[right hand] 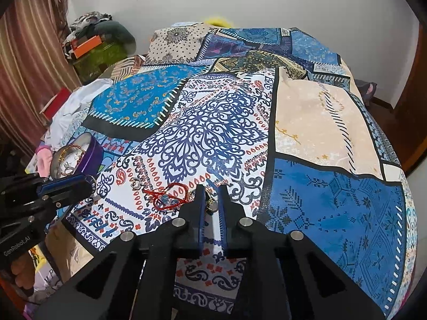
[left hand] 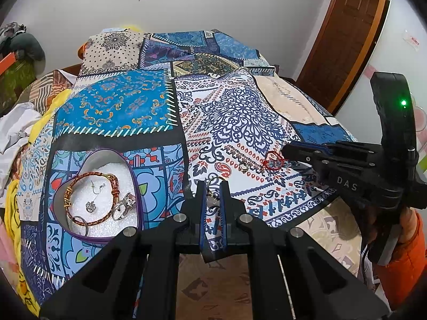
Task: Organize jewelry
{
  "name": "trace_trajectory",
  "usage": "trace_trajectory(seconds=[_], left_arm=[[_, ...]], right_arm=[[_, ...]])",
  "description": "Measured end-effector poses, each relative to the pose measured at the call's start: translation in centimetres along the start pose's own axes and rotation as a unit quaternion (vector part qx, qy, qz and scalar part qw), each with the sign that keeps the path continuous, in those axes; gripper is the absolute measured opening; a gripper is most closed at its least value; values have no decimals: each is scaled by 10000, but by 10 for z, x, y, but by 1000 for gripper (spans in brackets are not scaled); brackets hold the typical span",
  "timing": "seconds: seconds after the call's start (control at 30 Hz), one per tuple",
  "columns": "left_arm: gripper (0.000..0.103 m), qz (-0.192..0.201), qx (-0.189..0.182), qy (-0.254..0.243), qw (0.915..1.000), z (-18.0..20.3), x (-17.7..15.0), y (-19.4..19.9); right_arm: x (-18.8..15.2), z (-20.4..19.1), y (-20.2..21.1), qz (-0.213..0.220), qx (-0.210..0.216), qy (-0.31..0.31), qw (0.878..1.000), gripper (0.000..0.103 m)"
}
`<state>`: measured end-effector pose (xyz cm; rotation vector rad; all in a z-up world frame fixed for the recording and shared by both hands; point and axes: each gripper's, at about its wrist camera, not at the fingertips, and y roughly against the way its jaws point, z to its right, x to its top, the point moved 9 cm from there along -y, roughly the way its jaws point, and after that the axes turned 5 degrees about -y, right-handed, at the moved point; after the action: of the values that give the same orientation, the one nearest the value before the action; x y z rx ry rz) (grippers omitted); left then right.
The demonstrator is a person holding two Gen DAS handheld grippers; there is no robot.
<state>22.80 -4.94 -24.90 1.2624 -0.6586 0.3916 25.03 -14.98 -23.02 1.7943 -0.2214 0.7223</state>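
Observation:
A purple heart-shaped box [left hand: 60, 189] lies on the patterned bedspread at the left, holding a braided bracelet [left hand: 88, 176], an earring [left hand: 92, 205] and rings [left hand: 122, 208]. My left gripper [left hand: 213, 188] is shut on a ring [left hand: 212, 184], right of the box; it also shows in the right wrist view [right hand: 92, 181]. A loose ring [left hand: 243, 166] and a red string bracelet [left hand: 273, 160] lie on the white paisley patch. My right gripper [right hand: 212, 196] is shut on a small metal piece [right hand: 211, 204], beside the red bracelet [right hand: 166, 196]; in the left view its tips [left hand: 287, 150] touch that bracelet.
The bed is covered by a patchwork cloth [left hand: 226, 112]. Crumpled white and yellow fabric [left hand: 18, 128] lies at the left edge. A brown door [left hand: 347, 34] stands at the right, clutter [right hand: 93, 42] in the far left corner. The loose ring shows in the right view [right hand: 136, 184].

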Motion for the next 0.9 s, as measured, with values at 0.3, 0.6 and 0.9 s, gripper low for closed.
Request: trace_trajectory(seconds=[0.3,0.6,0.9], left_arm=[[7,118,39,-38,9999,4,5,13],[7,315,114,-70,9994,8,11,36],[7,601,220,-81,9979,2,19,67]], right_arm=[[3,12,16,199,-58,-263,9994,7],[18,17,57,667,-182,-311,9971,7],[27,-13,79,920,5,-117,9957,7]])
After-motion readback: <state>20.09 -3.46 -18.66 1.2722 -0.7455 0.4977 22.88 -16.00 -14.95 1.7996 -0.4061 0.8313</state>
